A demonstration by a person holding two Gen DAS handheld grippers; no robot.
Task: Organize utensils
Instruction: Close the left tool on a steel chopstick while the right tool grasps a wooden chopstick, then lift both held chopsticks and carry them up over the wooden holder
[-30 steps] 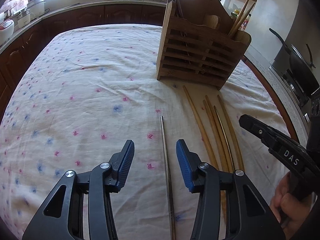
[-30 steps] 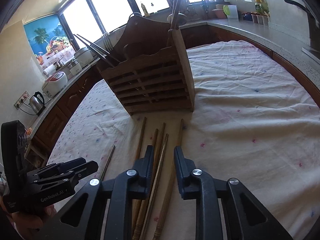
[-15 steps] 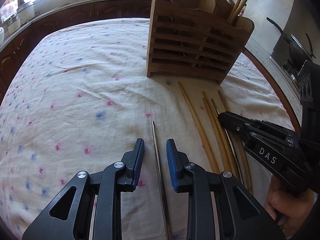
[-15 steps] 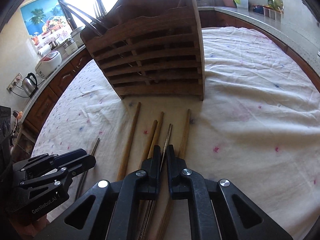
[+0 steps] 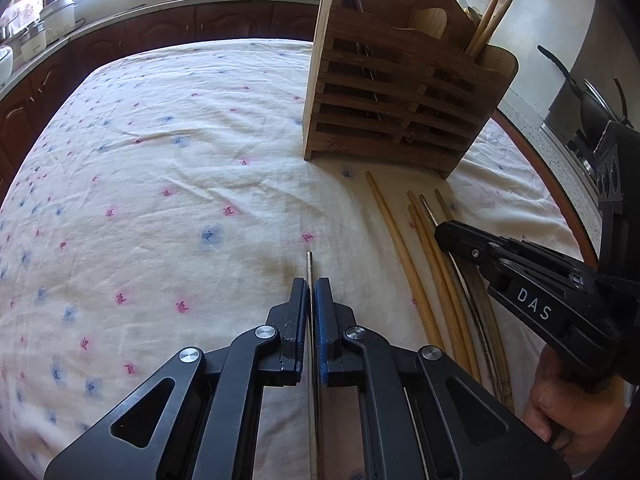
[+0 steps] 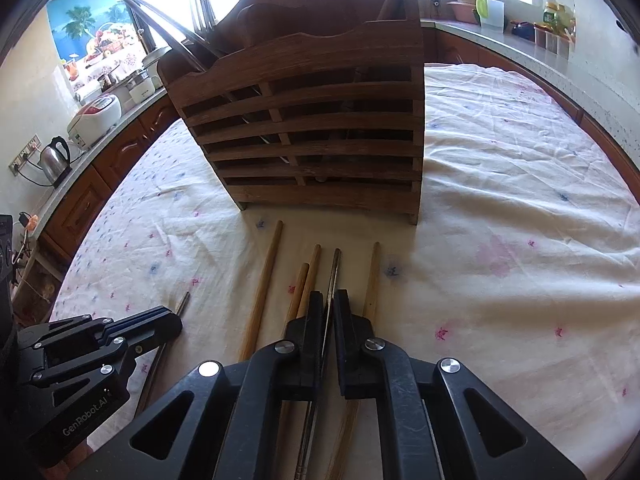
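Compared with a second ago, your left gripper (image 5: 311,286) has gone from standing wide apart to pinching a thin metal chopstick (image 5: 309,264); its jaws have just been closing, and the rod now runs between the blue pads with its tip poking out ahead. Your right gripper (image 6: 330,300) was already nearly together a second ago, finished closing soon after, and now clamps a second metal chopstick (image 6: 335,266) that lies among the wooden ones. The slatted holder (image 6: 312,128) fills more of the right wrist view than it did before.

Surroundings: four wooden chopsticks (image 6: 266,276) lie roughly parallel on the tablecloth (image 5: 160,184), their far ends just short of the holder's base. Two flank the right gripper closely on its left, one on its right, so its fingers sit in the narrow gaps between them. In the left wrist view the right gripper's black body, held by a hand (image 5: 568,408), covers the near part of that bundle. Whether either metal chopstick has left the cloth cannot be told from these angles.

Materials: the holder is dark, weathered wood with horizontal slats and a curved back board, already holding upright utensils. The cloth is cream, creased, dotted with small pink and blue flowers. The metal chopsticks are slim and grey; the wooden ones are thicker, tan and smooth.
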